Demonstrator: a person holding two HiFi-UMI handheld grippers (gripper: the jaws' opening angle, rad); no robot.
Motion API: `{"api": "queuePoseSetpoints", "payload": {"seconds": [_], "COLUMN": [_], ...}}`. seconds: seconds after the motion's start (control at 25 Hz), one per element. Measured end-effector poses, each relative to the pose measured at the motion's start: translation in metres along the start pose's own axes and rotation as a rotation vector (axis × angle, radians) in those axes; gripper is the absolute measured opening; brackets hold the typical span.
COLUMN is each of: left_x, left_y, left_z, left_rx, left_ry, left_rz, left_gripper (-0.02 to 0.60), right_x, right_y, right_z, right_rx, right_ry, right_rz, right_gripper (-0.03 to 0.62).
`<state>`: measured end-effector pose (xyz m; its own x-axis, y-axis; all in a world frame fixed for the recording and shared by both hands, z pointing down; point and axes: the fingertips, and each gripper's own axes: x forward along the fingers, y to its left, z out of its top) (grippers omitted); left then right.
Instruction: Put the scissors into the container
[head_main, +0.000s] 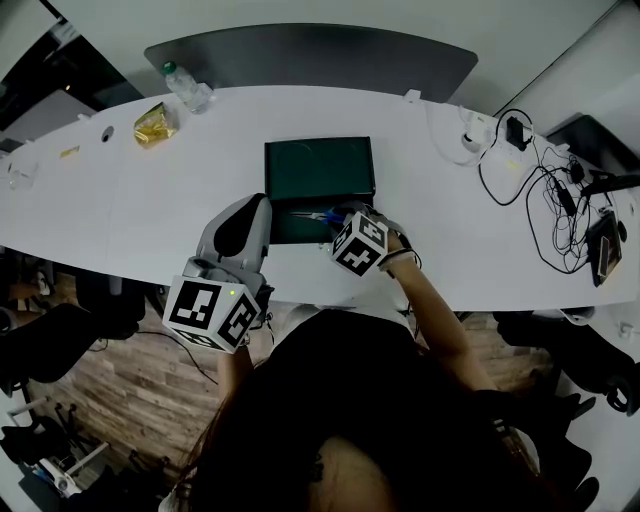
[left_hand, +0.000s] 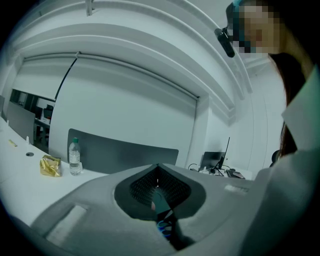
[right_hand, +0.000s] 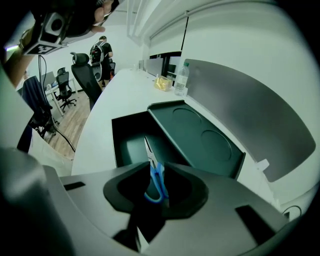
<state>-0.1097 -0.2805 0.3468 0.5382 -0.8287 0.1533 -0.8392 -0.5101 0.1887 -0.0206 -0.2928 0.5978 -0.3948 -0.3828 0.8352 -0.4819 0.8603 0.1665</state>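
A: Where your right gripper (right_hand: 154, 165) tilts down over the container (right_hand: 125, 142), its jaws are pinched on the blue handles of the scissors (right_hand: 156, 184).

B: Yes, you hold them by the handles, and the blades run on past the tips, pointing into the open box. Whether the points touch its floor, I cannot tell.

A: The lid (right_hand: 200, 135) is swung open on the side away from you, leaning back, with two round hollows in its inner face. Your scissors are over the box half, not the lid.

B: Your left gripper (head_main: 262, 203) is up above the table (head_main: 130, 200), just beside the container's left end and pointing nearly level. Its jaws are drawn together at the tips.

A: Low in the slit between them you can see a sliver of dark green and blue, too small to name.

B: Farther to your left a bottle (head_main: 187, 88) stands near a gold packet (head_main: 155, 123) at the table's far edge, well apart from the container. Cables (head_main: 545, 195) lie tangled at your right end of the table.
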Motion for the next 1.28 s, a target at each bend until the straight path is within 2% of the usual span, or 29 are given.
{"api": "queuePoseSetpoints", "payload": {"seconds": [0.64,1.28], "left_x": [-0.037,-0.072], "left_y": [-0.022,-0.039], "left_z": [-0.005,-0.003], "left_rx": [0.017,0.037], "left_ry": [-0.014,-0.017], "left_rz": [-0.007,-0.017], "left_gripper": [0.011,0.011], "right_x": [-0.038,-0.079], "right_y": [-0.001,0.014], "right_z": [0.007,0.023], "right_rx": [0.186,0.281], "right_ry": [-0.153,-0.274], "right_rz": [-0.132,-0.203], "right_gripper": [0.067,0.043]}}
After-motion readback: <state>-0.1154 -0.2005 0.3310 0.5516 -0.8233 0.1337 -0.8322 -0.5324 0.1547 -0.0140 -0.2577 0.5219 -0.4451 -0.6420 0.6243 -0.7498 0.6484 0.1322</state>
